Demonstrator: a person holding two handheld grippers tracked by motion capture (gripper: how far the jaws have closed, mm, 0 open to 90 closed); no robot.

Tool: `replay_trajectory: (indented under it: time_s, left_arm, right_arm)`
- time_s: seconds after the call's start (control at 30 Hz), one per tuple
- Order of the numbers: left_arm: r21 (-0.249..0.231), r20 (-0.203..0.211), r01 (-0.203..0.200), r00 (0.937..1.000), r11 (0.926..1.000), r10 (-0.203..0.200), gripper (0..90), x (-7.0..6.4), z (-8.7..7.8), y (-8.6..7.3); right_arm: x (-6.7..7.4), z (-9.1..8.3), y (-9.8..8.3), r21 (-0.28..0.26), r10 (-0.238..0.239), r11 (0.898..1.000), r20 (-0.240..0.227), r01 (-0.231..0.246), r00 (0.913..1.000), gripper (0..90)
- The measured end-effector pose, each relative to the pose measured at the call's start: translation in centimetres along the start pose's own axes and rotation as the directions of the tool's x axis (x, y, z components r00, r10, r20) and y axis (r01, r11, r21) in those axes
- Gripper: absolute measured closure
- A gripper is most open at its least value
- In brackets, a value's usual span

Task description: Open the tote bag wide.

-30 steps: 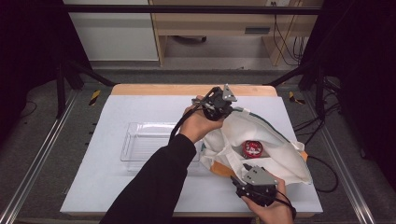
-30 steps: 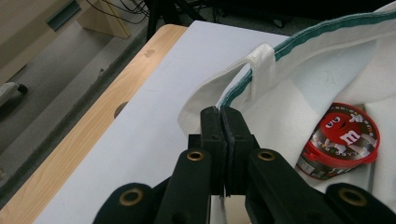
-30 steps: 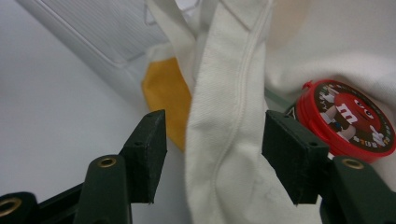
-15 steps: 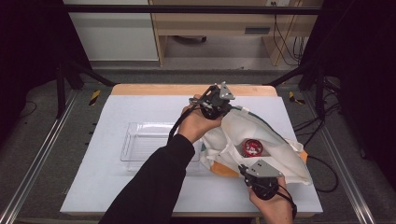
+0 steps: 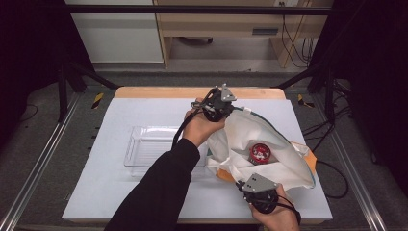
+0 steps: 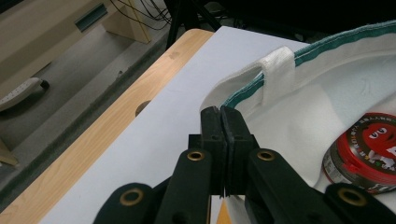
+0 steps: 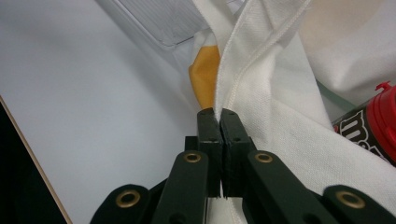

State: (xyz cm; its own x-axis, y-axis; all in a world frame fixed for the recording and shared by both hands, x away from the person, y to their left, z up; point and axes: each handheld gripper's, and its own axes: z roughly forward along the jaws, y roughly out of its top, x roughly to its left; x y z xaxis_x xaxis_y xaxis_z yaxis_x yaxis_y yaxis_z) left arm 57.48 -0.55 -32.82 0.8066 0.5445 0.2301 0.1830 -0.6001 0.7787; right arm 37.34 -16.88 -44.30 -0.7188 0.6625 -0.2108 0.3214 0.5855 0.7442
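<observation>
A white cloth bag (image 5: 279, 144) with green trim lies open on the right of the table, a red candy tin (image 5: 260, 153) inside it. My left gripper (image 5: 219, 103) is at the bag's far rim. In the left gripper view it (image 6: 220, 112) is shut on the green-trimmed rim of the bag (image 6: 317, 98), with the tin (image 6: 369, 149) at the right. My right gripper (image 5: 243, 182) is at the bag's near edge. In the right gripper view it (image 7: 218, 114) is shut on a white hem of the bag (image 7: 280, 116), beside the tin (image 7: 378, 121).
A clear plastic tray (image 5: 149, 144) sits left of the bag, partly under my left forearm. Something orange (image 5: 223, 174) pokes out from beneath the bag's near side. The white mat (image 5: 120, 192) covers the table, with a wooden strip (image 5: 192, 92) along its far edge.
The left gripper has drawn the bag's far rim slightly to the left. The right hand has shifted a little at the bag's near edge.
</observation>
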Motion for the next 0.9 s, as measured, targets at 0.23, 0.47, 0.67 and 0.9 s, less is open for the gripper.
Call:
replay_trajectory:
  time_s: [0.23,0.47,0.67,0.9]
  left_arm:
    - [0.004,0.0,0.018,0.9998,0.9998,-0.018,89.3,0.2,0.7,-0.4]
    - [0.011,-0.002,0.021,0.9998,0.9997,-0.021,89.3,0.2,1.1,-0.6]
    - [0.009,-0.006,0.02,0.9998,0.9998,-0.02,89.3,0.3,1.0,-0.5]
    - [0.022,-0.002,0.026,0.9997,0.9994,-0.026,89.3,0.2,1.7,-0.7]
  right_arm:
    - [-0.3,0.1,-0.4,-0.002,0.029,1.0,-0.023,-0.029,0.9993,89.4]
    - [-0.1,0.3,-0.4,0.008,0.019,1.0,-0.024,-0.019,0.9995,89.4]
    - [0.0,0.1,-0.3,-0.007,0.012,1.0,-0.033,-0.013,0.9994,89.5]
    - [0.6,0.3,-0.1,-0.005,-0.016,1.0,-0.06,0.016,0.9981,89.5]
